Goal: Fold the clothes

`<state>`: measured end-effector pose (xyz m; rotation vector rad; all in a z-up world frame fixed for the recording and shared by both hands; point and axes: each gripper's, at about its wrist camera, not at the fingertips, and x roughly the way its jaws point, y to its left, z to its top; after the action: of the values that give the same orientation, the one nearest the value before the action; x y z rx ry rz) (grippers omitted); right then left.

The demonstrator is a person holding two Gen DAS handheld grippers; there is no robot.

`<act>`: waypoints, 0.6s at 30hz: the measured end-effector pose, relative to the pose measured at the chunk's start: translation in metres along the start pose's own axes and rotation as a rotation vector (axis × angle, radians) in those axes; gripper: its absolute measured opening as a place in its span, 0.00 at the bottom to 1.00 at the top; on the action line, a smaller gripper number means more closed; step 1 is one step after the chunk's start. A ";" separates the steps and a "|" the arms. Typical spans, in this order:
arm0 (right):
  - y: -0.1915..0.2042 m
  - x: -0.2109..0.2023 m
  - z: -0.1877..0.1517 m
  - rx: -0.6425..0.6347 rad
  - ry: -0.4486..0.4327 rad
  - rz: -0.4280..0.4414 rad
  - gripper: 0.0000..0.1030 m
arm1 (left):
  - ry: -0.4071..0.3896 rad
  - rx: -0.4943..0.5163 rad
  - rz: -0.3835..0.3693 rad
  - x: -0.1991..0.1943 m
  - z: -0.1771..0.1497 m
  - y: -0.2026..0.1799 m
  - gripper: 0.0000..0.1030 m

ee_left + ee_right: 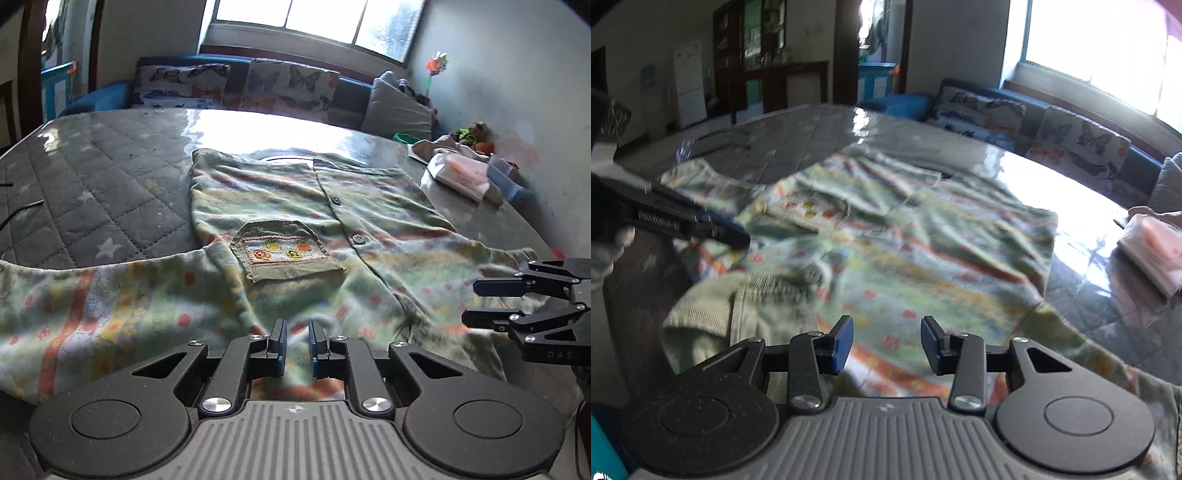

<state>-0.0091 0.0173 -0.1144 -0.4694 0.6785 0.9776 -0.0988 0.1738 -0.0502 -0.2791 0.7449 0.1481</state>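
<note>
Fabric of a pale green child's cardigan (280,206) with striped, dotted print lies spread front-up across the glossy quilted table cover (103,177), its button placket running from 12 o'clock down toward 5 o'clock in the left wrist view and an embroidered pocket (284,254) stitched on near the middle. One sleeve (92,314) stretches out toward 9 o'clock in that view. The left gripper (297,347) sits low at 6 o'clock over the cardigan's near edge, its blue-padded jaws drawn close with a narrow gap; cloth shows through that gap, but whether any of it is pinched I cannot tell. The right gripper (476,301) enters the same view at 3 o'clock above the other sleeve, fingers apart. From the right wrist view, the right gripper (886,345) stands wide open with nothing between its pads, printed fabric lying beneath it, and the ribbed cuff (701,314) of a sleeve at 8 o'clock. Beyond the table, at 12 o'clock, butterfly-print cushions (236,88) line a blue sofa under a bright window (314,18). A pink-and-white packet (461,177) rests on the table at 2 o'clock, well apart from the cardigan.
</note>
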 end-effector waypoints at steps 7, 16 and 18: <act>0.000 -0.011 -0.012 -0.030 0.048 -0.007 0.40 | 0.010 0.046 0.018 -0.009 -0.003 0.002 0.14; 0.014 -0.008 -0.003 -0.036 0.012 0.038 0.40 | -0.018 0.119 -0.092 -0.005 0.010 -0.044 0.14; 0.017 -0.005 -0.006 -0.045 0.024 0.044 0.40 | 0.012 0.141 -0.110 0.003 0.004 -0.051 0.14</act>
<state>-0.0280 0.0187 -0.1159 -0.5082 0.6921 1.0322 -0.0823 0.1269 -0.0391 -0.1866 0.7468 -0.0104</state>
